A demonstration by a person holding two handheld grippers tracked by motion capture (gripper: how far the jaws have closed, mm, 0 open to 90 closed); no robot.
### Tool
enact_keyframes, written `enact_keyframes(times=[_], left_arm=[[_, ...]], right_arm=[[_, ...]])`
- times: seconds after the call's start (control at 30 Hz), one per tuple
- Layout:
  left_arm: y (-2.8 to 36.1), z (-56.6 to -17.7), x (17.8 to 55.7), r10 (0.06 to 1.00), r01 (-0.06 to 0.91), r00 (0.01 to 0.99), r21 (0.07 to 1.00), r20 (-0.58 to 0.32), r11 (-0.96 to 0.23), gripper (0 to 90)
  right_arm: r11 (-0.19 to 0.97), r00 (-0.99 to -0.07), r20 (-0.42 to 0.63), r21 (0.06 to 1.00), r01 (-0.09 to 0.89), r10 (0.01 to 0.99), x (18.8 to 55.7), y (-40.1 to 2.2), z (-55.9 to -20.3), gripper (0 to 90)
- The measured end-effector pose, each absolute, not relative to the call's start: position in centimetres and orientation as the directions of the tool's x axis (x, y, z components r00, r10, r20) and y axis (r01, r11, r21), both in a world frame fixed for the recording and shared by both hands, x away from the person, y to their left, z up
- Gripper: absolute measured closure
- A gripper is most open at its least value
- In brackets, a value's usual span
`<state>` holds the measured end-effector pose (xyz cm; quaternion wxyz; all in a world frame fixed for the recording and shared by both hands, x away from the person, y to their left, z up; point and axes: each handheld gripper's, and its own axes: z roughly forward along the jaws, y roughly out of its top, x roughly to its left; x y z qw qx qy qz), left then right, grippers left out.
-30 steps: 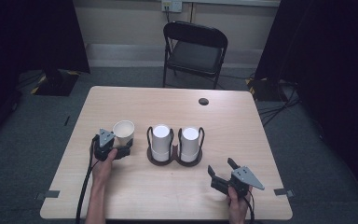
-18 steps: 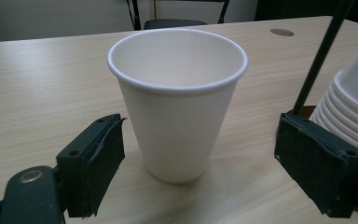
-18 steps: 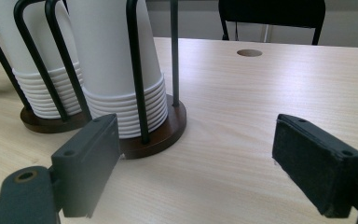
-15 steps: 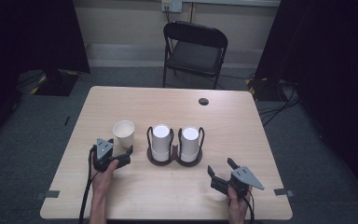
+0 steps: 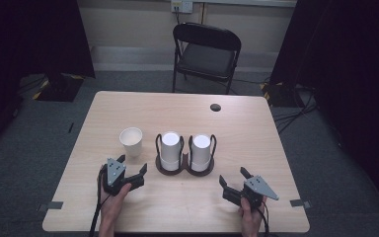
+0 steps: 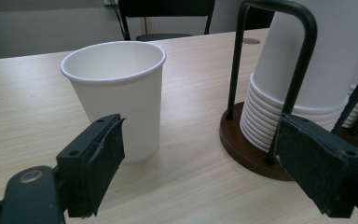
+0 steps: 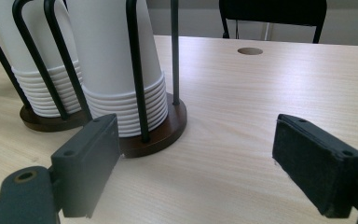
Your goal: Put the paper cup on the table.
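- Single paper cup (image 5: pixel 131 140) stands upright, mouth up, on the bench (image 5: pixel 128 106), left of centre. Nothing touches it.
- In the left gripper view the cup (image 6: pixel 119 93) is empty, sitting just beyond the near jaw, with a gap between the two.
- Just right of the cup: dark round-based cup holder (image 5: pixel 185 167) with black wire hoops, two bays side by side.
- Each bay carries a stack of white cups, upside down: left stack (image 5: pixel 170 150), right stack (image 5: pixel 201 151). Stacked rims are visible low on each in the right gripper view (image 7: pixel 126 109).
- Left gripper (image 5: pixel 131 167) is on the bench near the front edge, in front of the cup and clear of it. Jaws wide, holding nothing.
- Right gripper (image 5: pixel 233 178) is on the bench front-right, in front of and to the right of the holder, apart from it. Jaws wide, holding nothing.
- One hand (image 5: pixel 112 205) on the left unit, one hand (image 5: pixel 249 219) on the right, both coming in from the bottom edge.
- Round cable hole (image 5: pixel 215 107) in the bench, far right part.
- Black folding chair (image 5: pixel 206 52) behind the bench, on grey carpet.
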<state>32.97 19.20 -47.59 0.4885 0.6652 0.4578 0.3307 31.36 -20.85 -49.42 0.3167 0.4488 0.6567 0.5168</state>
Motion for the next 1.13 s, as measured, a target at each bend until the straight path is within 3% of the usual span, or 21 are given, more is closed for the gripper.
enact_keyframes(times=[0.83,1.13], left_arm=[[15.2,-49.4,27.7,0.895,0.213,0.446,0.973,-0.017,-0.087,15.9],[14.7,-49.6,27.6,0.901,0.170,0.432,0.977,0.045,-0.131,15.8]], right_arm=[[0.071,-0.411,0.048,0.960,0.270,0.910,31.5,-20.8,-49.4,14.8],[0.087,-0.360,0.039,0.941,0.326,0.932,31.9,-20.6,-49.4,14.8]])
